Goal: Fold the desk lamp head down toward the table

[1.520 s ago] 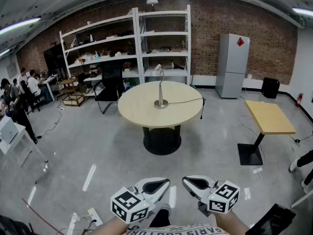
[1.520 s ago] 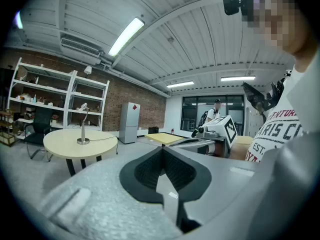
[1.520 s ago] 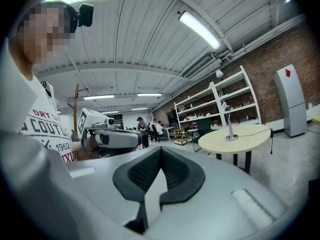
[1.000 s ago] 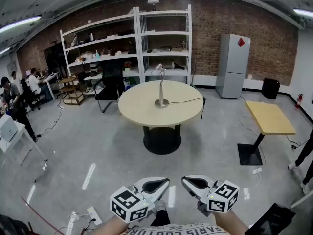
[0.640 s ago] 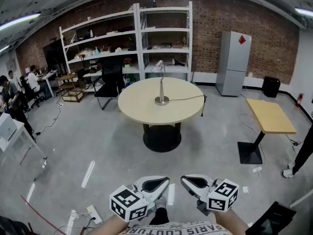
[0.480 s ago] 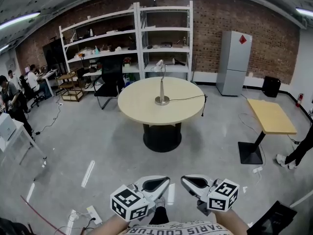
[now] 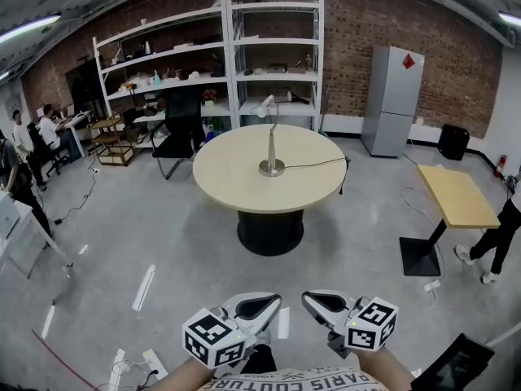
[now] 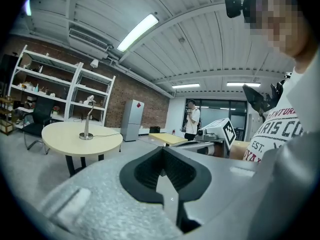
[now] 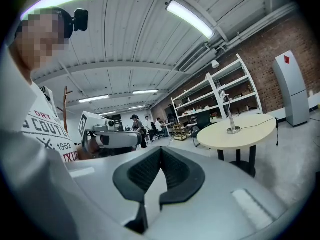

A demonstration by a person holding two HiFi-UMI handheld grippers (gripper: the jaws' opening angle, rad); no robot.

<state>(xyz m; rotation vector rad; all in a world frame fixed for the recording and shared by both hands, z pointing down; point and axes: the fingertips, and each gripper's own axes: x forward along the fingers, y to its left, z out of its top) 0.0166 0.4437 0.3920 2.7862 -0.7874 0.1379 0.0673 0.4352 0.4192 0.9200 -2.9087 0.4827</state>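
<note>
Shelves [image 7: 203,55] behind the desk lamp [image 7: 271,145] hold small items; left claw [image 7: 257,306] and right claw [image 7: 326,304] sit closed, empty.

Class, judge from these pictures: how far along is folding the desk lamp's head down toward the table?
Done: nothing; the desk lamp stands upright on the round table, its head raised. In hand: nothing; the left gripper and right gripper, jaws together and empty, are held near the person's body, far from the table. Left: approach, take the head, fold it down.
</note>
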